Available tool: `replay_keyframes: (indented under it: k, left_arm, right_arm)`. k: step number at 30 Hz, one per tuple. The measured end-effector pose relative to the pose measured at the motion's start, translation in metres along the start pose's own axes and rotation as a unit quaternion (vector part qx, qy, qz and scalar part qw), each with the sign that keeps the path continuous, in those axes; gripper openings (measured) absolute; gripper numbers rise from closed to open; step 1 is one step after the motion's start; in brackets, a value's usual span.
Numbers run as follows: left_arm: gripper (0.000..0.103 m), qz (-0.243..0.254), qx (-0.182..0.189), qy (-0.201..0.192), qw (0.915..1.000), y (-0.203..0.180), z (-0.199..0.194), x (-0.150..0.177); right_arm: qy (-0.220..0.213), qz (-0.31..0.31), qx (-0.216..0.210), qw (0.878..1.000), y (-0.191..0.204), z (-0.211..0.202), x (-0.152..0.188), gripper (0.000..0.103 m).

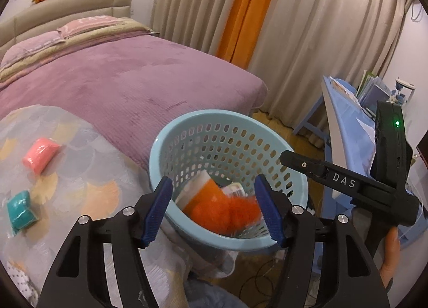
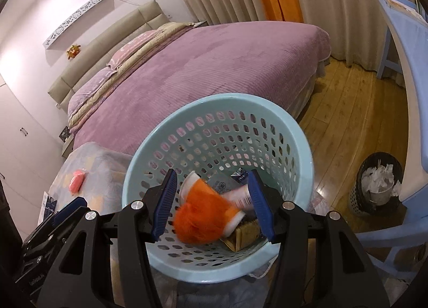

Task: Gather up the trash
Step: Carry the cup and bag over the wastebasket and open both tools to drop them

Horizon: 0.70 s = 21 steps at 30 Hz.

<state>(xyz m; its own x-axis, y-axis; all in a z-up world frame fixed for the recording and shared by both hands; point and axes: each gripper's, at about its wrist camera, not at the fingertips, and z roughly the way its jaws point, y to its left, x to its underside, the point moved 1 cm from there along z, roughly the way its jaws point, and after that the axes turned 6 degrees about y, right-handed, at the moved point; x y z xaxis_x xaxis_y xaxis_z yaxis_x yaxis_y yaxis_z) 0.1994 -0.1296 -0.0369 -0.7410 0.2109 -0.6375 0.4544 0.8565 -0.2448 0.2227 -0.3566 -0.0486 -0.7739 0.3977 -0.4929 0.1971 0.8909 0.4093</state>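
Basket [image 2: 299,144] holds orange fluff [image 2: 203,217]; both grippers [image 1: 214,211] [image 2: 211,203] over it, jaws open, empty. Next: fetch pink packet [image 1: 40,155], left.

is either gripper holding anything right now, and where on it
Nothing is held. The left gripper and right gripper are both open over the basket.

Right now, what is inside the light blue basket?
In the light blue basket lie a blurred orange fluffy item, a white packet with print, a dark blue printed wrapper and a brown cardboard piece. Anything beneath them is covered.
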Motion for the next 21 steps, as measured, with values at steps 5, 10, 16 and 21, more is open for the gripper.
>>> replay_keyframes:
  k: [5,10,16,21]
  left_arm:
    - [0.062,-0.004,0.003,-0.019,0.9998,0.001,-0.02,-0.001]
    - [0.062,-0.014,0.005,-0.046,0.9988,0.008,-0.046,0.003]
    - [0.062,-0.029,-0.008,-0.07,0.9971,0.026,-0.08,0.014]
    - [0.062,-0.049,-0.033,-0.084,0.9947,0.057,-0.106,0.027]
  right_arm:
    - [-0.009,-0.025,-0.007,1.0,0.019,-0.009,0.002,0.052]
    - [-0.03,-0.07,-0.009,0.997,0.05,-0.023,0.008,0.052]
    - [-0.044,-0.119,-0.027,0.992,0.089,-0.032,0.02,0.052]
    - [-0.035,-0.149,-0.044,0.987,0.122,-0.028,0.027,0.052]
